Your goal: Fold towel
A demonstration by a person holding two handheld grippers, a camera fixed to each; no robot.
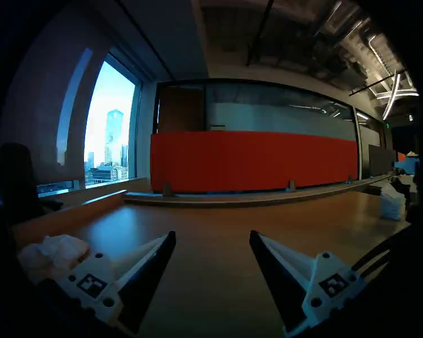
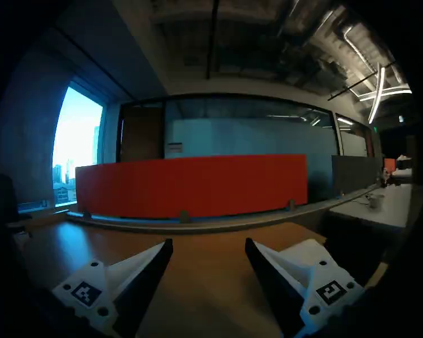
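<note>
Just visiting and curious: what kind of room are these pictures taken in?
Most likely an open-plan office: a long wooden desk with a red divider panel, a glass-walled room behind it, and a window onto city towers.

White towel point(image 1: 52, 252), crumpled into a loose, lumpy heap, not folded. Lying on the wooden desk point(image 1: 302, 214) at the lower left of the left gripper view, close to the desk's window-side edge. Just beside the outer side of the left hand-held gripper point(image 1: 211, 236), partly hidden behind one finger; contact not clear. Dimly lit, creases faint.
</note>
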